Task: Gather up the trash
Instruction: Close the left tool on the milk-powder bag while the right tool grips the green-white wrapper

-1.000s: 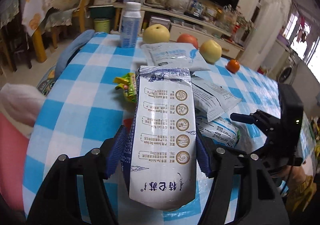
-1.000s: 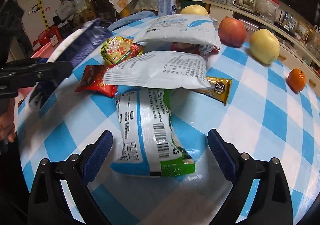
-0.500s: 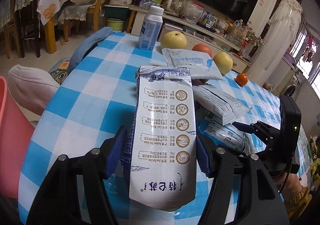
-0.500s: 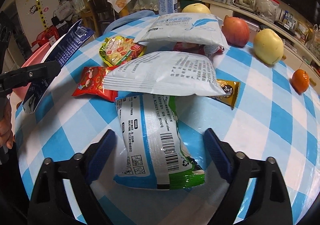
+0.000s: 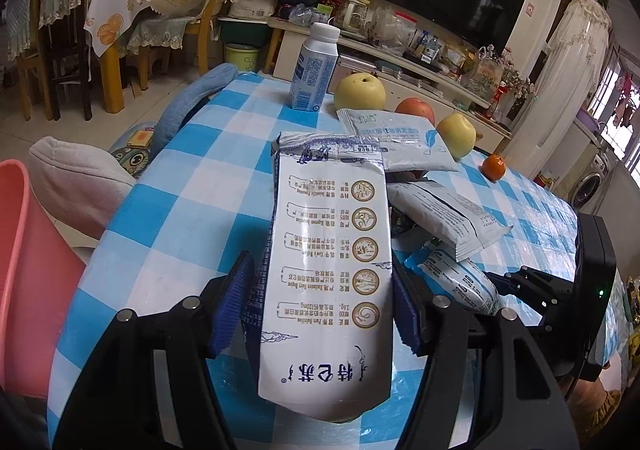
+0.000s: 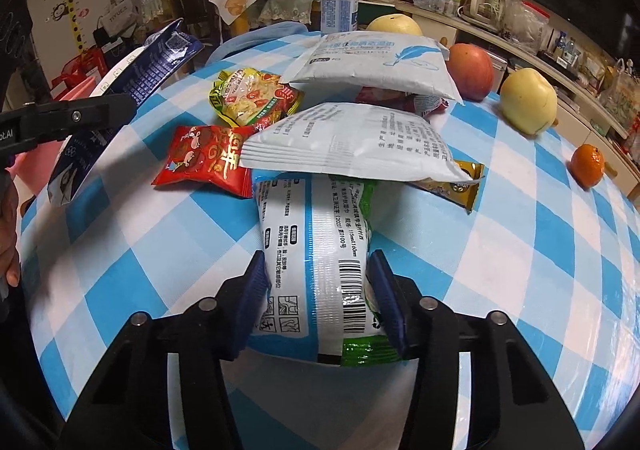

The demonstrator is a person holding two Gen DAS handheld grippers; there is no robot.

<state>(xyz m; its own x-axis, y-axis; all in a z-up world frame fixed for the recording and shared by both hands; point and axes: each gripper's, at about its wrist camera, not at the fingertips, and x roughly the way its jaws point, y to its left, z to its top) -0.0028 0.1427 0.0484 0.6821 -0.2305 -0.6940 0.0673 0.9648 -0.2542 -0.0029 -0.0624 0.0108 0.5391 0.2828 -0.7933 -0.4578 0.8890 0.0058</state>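
Observation:
My left gripper [image 5: 320,306] is shut on a flattened white and navy milk carton [image 5: 326,270] and holds it above the checked table [image 5: 192,178]. The carton also shows in the right wrist view [image 6: 132,90]. My right gripper [image 6: 318,290] is shut on a white, blue and green snack packet [image 6: 316,250] that lies on the table. Its far end is under a white pouch [image 6: 352,142]. Beyond lie a red wrapper [image 6: 204,160], a yellow-green wrapper [image 6: 250,98], a gold sachet [image 6: 460,182] and another white pouch [image 6: 376,62].
A pink bin [image 5: 24,270] stands on the floor left of the table. At the table's far edge stand a milk bottle [image 5: 314,70], a pear [image 5: 360,92], a red apple [image 6: 470,70], a yellow apple [image 6: 528,100] and a tangerine [image 6: 587,164].
My right gripper has moved forward and closed on the snack packet. My left gripper has drawn back to the left with the carton, and the pink bin has come into view.

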